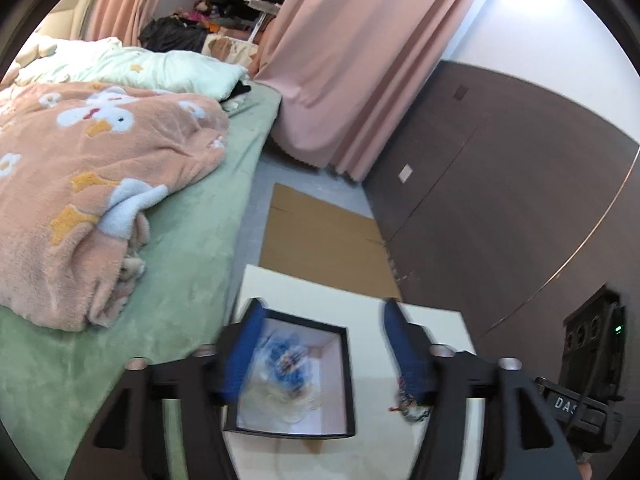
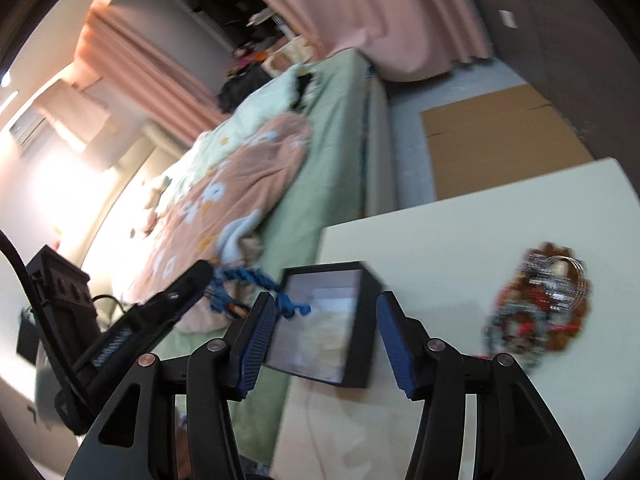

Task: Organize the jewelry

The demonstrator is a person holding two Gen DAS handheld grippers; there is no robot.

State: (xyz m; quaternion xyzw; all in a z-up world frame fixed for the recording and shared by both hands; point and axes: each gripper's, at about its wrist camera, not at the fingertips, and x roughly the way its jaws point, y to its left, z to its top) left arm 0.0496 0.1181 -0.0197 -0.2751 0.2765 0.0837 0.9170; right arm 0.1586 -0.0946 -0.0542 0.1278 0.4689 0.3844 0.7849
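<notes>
White desk (image 2: 460,216) carries a box (image 2: 366,280); both fingers spread, empty. Blue beads (image 2: 256,276) near its rim may spill outside.

A bed (image 1: 224,200) with a green sheet fills the left, a peach duck-print blanket (image 1: 100,184) crumpled on it and a pale mint pillow (image 1: 160,68) farther back. Pink curtains (image 1: 352,72) hang at the far end. A flat sheet of cardboard (image 1: 320,236) lies on the grey floor (image 1: 260,184), beside a dark brown wall panel (image 1: 500,200) on the right
</notes>
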